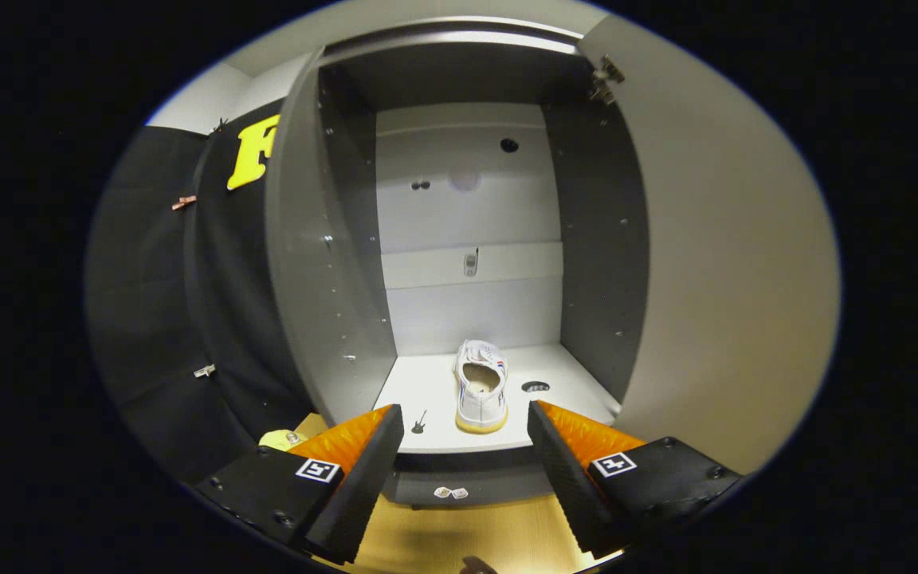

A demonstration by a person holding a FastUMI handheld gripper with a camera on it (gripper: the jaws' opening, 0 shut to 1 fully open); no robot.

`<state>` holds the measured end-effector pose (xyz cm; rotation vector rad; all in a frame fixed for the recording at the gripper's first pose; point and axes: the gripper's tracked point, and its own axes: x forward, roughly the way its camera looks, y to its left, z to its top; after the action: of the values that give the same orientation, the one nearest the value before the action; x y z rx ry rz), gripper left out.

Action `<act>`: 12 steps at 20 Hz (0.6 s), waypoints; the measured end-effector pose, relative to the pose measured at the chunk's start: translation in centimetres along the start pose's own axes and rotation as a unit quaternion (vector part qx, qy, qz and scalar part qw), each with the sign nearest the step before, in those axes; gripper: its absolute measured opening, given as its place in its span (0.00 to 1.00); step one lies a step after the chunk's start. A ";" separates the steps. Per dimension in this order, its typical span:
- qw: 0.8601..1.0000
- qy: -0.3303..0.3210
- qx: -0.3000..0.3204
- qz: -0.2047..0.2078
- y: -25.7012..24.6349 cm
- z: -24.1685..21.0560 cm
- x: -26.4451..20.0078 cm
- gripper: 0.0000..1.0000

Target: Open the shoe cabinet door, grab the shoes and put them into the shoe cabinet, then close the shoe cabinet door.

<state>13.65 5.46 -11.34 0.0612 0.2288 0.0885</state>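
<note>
Fingers (383, 458) spread wide, gripping nothing, before open shoe cabinet (459, 207); door (714, 263) swung out right. White shoe (481, 387) sits on bottom shelf (419, 391) near front edge, heel toward fingers, beyond them.

Hidden and unclear parts

The yellow object (282, 438) is half hidden behind the gripper (465, 434) — its wide-apart fingers hold nothing — and the small fitting (470, 262) on the cabinet's back wall is too small to tell.
</note>
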 end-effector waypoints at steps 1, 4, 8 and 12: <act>1.000 -0.011 0.005 0.000 0.0 0.8 -2.0 0.98; 0.999 -0.030 0.019 0.003 -0.4 2.4 -8.0 0.98; 0.999 -0.040 0.031 0.008 -2.4 3.7 -14.8 0.98; 0.997 -0.051 0.047 0.030 -5.5 5.1 -20.7 0.98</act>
<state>-4.79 -2.19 -2.18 0.1667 0.1285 0.1340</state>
